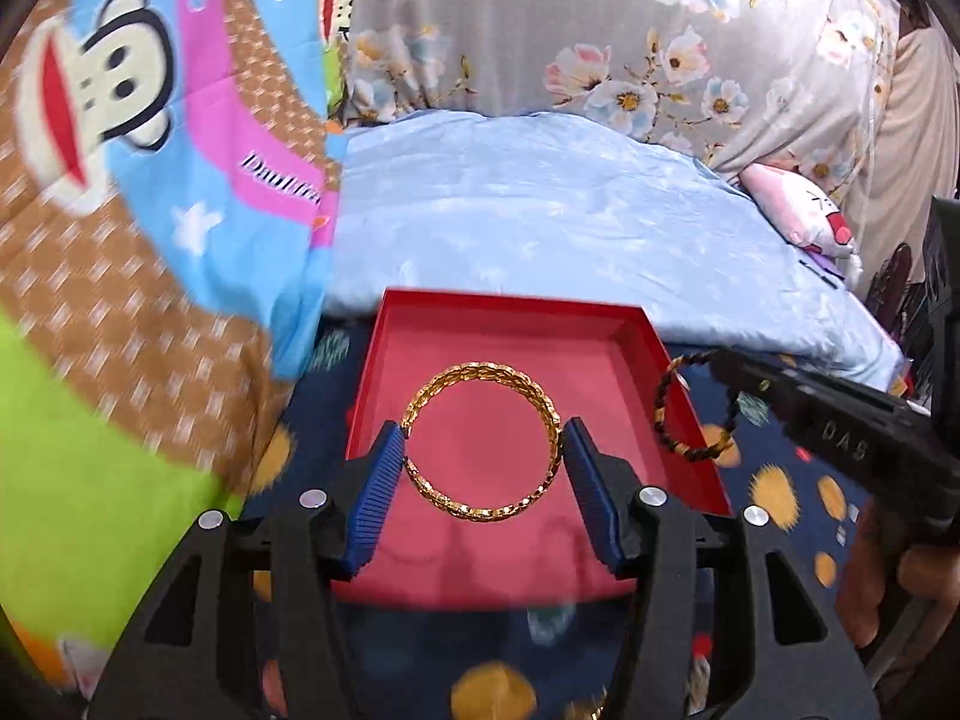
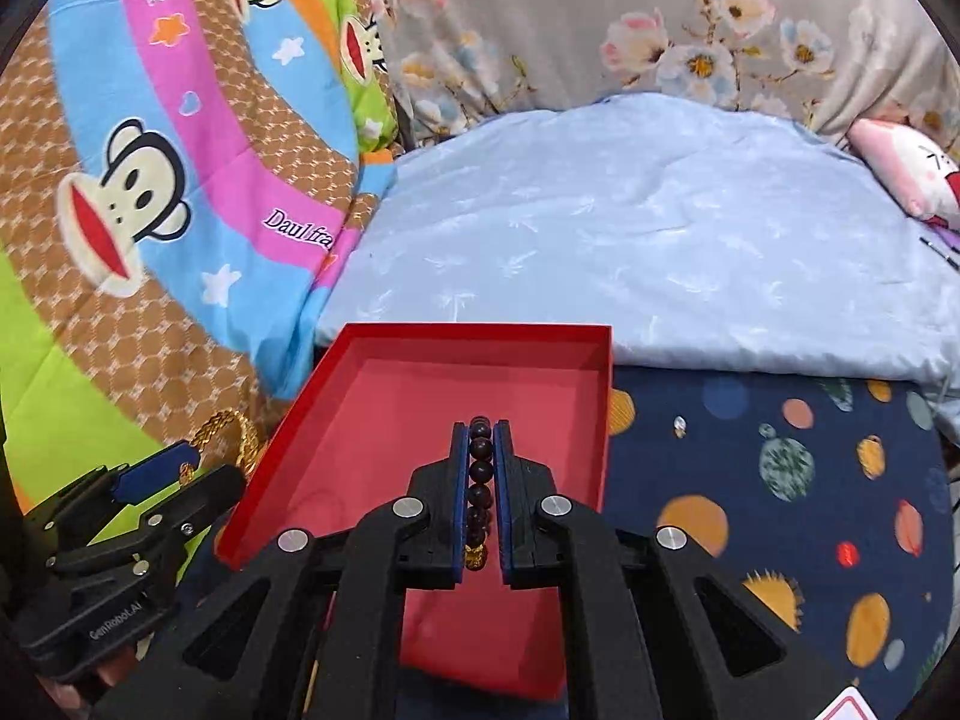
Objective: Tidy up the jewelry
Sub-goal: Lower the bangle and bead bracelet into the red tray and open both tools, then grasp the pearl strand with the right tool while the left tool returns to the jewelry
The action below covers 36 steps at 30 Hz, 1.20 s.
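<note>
1. Centrally, the gold bangle (image 1: 485,441) sits between the blue pads of the left gripper (image 1: 485,450), which are set wide and press its two outer edges, holding it above the floor of the red tray (image 1: 684,414).
2. Over in the right wrist view, the dark beaded bracelet (image 2: 480,480) stands on edge in the narrow slot of the right gripper (image 2: 480,429), clamped between the pads, with a gold bead at its near end.
3. From the left wrist view that bracelet hangs just over the tray's right wall.
4. Underneath, the tray rests on a navy planet-print sheet (image 2: 780,480).
5. Behind it lies a pale blue quilt (image 1: 540,210), with a cartoon monkey blanket (image 1: 120,120) to the left and a grey floral cloth (image 2: 600,18) further back.
</note>
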Motion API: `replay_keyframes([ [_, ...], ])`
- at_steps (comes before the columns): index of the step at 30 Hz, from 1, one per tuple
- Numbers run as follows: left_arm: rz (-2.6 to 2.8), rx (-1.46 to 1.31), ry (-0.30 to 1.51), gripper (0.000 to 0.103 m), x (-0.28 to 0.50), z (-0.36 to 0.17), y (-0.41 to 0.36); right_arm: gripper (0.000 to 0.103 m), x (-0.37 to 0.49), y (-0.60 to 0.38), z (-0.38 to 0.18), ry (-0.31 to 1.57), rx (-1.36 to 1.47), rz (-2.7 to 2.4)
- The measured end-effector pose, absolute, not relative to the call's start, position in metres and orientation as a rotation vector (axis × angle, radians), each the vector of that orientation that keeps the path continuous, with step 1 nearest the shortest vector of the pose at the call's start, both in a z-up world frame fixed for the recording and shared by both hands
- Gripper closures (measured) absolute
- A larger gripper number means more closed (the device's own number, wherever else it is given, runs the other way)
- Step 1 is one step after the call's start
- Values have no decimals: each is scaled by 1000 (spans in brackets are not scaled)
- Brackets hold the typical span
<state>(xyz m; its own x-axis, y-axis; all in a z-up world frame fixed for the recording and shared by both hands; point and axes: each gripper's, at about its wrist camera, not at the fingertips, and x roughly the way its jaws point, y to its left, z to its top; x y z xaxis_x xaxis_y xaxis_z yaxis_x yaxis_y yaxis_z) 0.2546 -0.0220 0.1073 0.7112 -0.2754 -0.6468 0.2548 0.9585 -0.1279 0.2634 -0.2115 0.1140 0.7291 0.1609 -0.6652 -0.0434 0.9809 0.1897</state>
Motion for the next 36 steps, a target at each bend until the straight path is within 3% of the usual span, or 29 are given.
replay_keyframes([
  [11, -273, -11, 753, 49, 322, 66, -44, 95, 325, -206, 63, 819, 107, 69],
  [12, -264, -11, 750, 49, 325, 64, -44, 92, 325, -205, 62, 804, 90, 53],
  [16, -216, -22, 726, 29, 326, 63, -39, 68, 316, -208, 70, 747, 49, -1],
  [19, -202, -18, 702, 28, 318, 71, -33, 67, 298, -211, 83, 700, 36, -20],
  [27, -224, -40, 710, 28, 249, 88, -12, 67, 207, -211, 101, 683, 105, 47],
  [36, -214, -26, 761, 28, 139, 68, 8, 67, 88, -204, 69, 771, 177, 78],
])
